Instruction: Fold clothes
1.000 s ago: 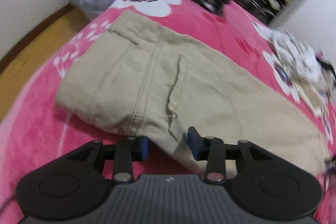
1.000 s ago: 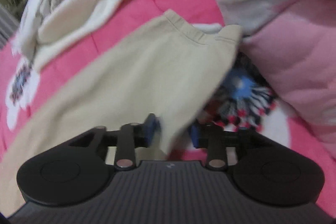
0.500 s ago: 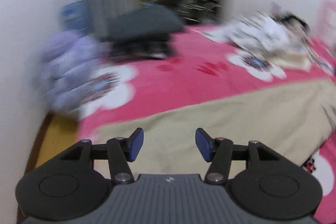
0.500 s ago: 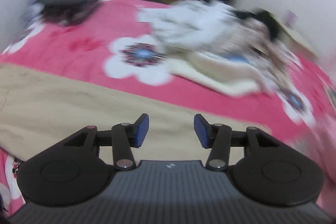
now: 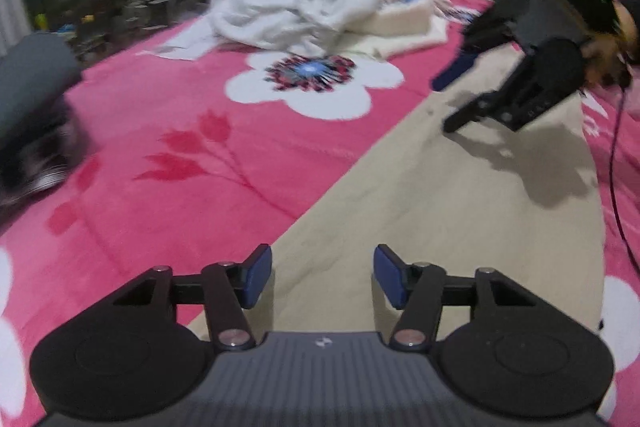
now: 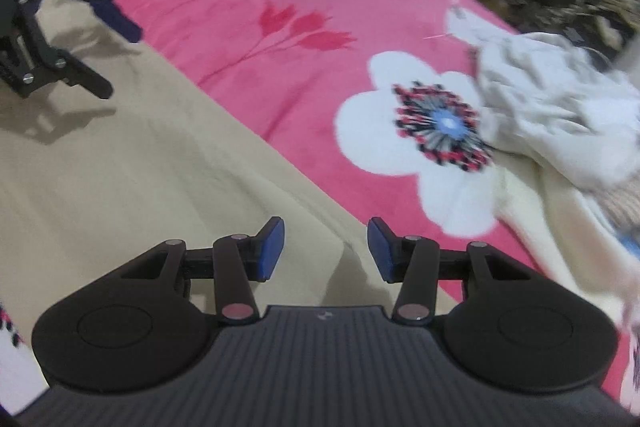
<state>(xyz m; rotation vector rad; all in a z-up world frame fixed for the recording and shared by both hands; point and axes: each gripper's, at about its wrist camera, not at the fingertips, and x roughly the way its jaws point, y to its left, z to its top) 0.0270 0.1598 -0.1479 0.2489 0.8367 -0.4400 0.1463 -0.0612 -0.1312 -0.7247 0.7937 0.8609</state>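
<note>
Beige trousers [image 5: 460, 195] on hot-pink blanket [image 5: 168, 115] w/ white flowers, blue-red centres, red tulips. Black tools, blue pads [image 5: 258, 277]. White & cream clothes pile [image 5: 304, 7].

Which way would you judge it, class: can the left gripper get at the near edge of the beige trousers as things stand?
Probably yes. The left gripper is open and hangs right over the beige trousers, with nothing between its fingers and the cloth. The right gripper is farther along the garment, out of its way.

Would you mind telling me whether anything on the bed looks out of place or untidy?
The beige trousers lie flat. Beyond them, a crumpled pile of white clothes sits unfolded on the pink blanket; nothing looks damaged.
</note>
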